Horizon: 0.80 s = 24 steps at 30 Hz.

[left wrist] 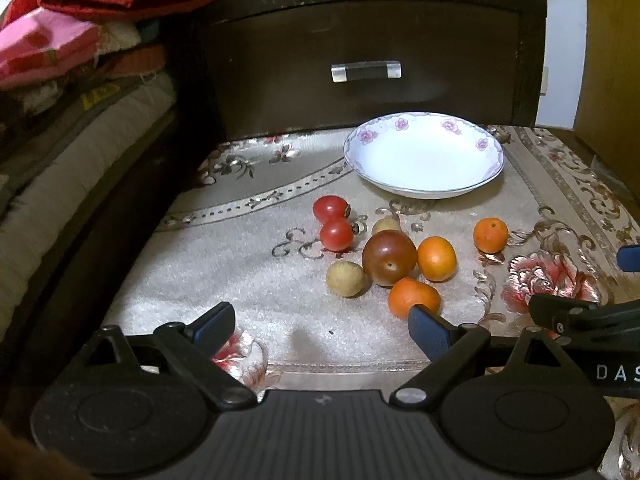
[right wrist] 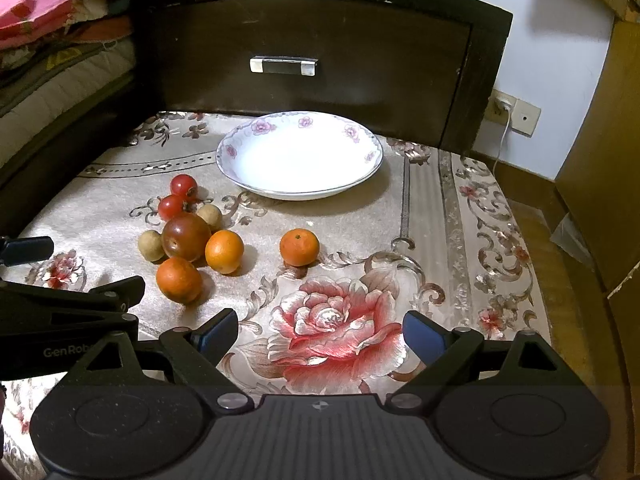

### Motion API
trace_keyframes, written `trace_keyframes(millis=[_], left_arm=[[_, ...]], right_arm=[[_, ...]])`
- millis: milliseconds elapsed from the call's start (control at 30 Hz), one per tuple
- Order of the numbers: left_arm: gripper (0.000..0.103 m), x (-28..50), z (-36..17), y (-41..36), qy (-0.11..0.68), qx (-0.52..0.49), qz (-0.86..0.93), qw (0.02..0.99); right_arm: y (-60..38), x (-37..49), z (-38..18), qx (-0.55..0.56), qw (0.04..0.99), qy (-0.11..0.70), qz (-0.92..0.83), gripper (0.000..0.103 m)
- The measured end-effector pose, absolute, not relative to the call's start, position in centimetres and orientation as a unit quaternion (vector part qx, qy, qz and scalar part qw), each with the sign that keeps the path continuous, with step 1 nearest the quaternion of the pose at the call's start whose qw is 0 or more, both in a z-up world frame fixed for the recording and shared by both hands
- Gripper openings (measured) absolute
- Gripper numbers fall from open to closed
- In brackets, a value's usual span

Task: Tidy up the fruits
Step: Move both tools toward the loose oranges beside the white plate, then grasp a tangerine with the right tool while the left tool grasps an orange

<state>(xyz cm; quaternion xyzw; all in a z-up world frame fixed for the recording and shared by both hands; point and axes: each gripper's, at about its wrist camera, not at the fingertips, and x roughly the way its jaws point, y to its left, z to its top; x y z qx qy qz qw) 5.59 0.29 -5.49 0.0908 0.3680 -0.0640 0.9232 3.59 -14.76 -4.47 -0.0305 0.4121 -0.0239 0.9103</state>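
Two hand-held grippers hovering, jaws spread and holding nothing, above fruit on a floral tablecloth.

The left gripper (left wrist: pixel 322 326) is gaping over bare cloth, an orange mandarin (left wrist: pixel 414 297) lying just beyond its right finger. The right gripper (right wrist: pixel 320 332) is standing released over an embroidered rose (right wrist: pixel 332 336). Ahead of the jaws, a dark tomato (left wrist: pixel 389 257) is sitting among two more mandarins, two pale longans and two red cherry tomatoes (left wrist: pixel 333 222). Farther out, a flower-rimmed white bowl (right wrist: pixel 236 150) is waiting before a dark drawer front (right wrist: pixel 320 48).
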Motion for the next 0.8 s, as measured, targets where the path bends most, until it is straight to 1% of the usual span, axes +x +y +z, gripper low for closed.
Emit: trace_keyframes(millis=[133,267,433,467,500,567,600,700,767,800], left_arm=[[0.098,5.2,-4.6,0.3,0.356,0.103,-0.061,0.927],[0.098,5.5,-4.0,0.7,0.353,0.090,-0.075,0.928],[0.098,6.1,-4.8,0.2,0.359,0.104,-0.097,0.922],[0.098,6.3,-5.0,0.2,0.362,0.101,-0.101,0.921],[0.098,6.4,-5.1,0.1,0.363,0.098,-0.105,0.920],[0.095,6.8,-5.4,-0.1,0.366,0.096,-0.113,0.919],[0.090,6.9,-5.5,-0.3,0.368,0.096,-0.122,0.917],[0.082,7.3,-6.1,-0.9,0.378,0.101,-0.140,0.910],[0.081,7.5,-6.5,-1.2,0.383,0.104,-0.147,0.906],[0.078,7.6,-6.7,-1.3,0.385,0.105,-0.149,0.905]], right_arm=[[-14.6,3.3,-4.0,-0.037,0.911,0.410,-0.019,0.087],[-14.3,3.1,-3.0,-0.050,0.916,0.399,-0.015,0.086],[-14.8,3.2,-2.9,-0.038,0.914,0.404,-0.015,0.086],[-15.0,3.4,-3.2,-0.036,0.911,0.410,-0.013,0.086],[-15.1,3.6,-3.5,-0.036,0.909,0.415,-0.011,0.081],[-15.2,4.1,-3.8,-0.038,0.905,0.423,-0.003,0.076],[-15.3,4.3,-3.8,-0.040,0.904,0.426,0.001,0.075],[-15.6,5.1,-4.0,-0.047,0.903,0.428,0.014,0.075],[-15.7,5.8,-4.1,-0.053,0.902,0.427,0.025,0.072],[-15.7,6.1,-4.1,-0.058,0.901,0.428,0.031,0.072]])
